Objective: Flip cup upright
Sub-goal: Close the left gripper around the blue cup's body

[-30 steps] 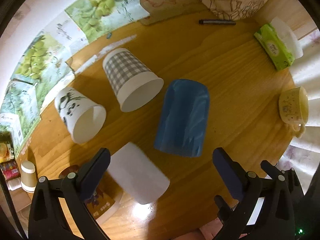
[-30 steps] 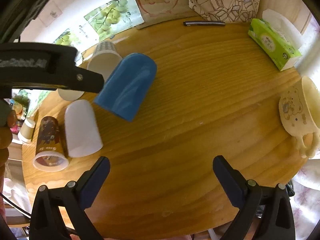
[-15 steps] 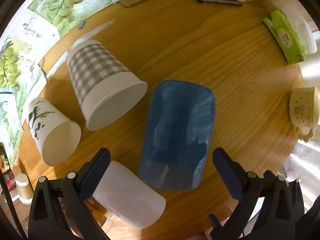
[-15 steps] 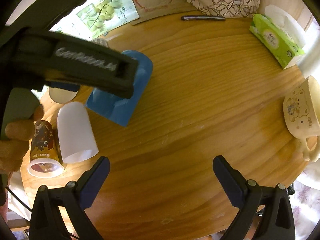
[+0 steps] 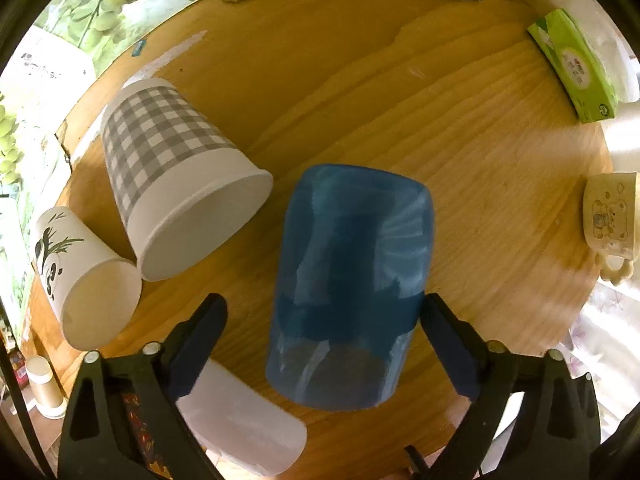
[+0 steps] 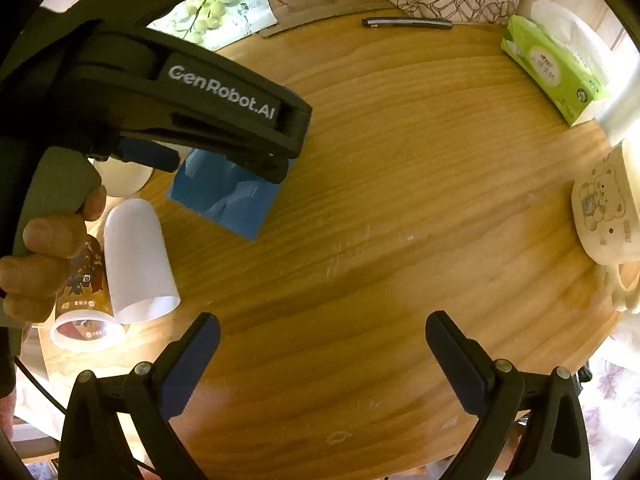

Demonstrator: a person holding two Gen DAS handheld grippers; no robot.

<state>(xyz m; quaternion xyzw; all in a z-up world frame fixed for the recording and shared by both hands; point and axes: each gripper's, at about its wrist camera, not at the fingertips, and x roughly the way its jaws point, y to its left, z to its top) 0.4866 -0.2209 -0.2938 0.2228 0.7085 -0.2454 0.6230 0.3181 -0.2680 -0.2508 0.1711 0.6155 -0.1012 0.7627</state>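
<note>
Round wooden table (image 5: 460,128): left gripper (image 5: 320,312), fingers spread, straddles the toppled blue cup (image 5: 348,280), apparently untouched, closing next; right gripper (image 6: 322,332) hovers agape.

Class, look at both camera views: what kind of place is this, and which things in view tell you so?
Probably a home room, at a round wooden table. Clues: a bear-print mug, a green tissue pack and grape posters on the wall. Several cups lie tipped over, including a blue cup.
</note>
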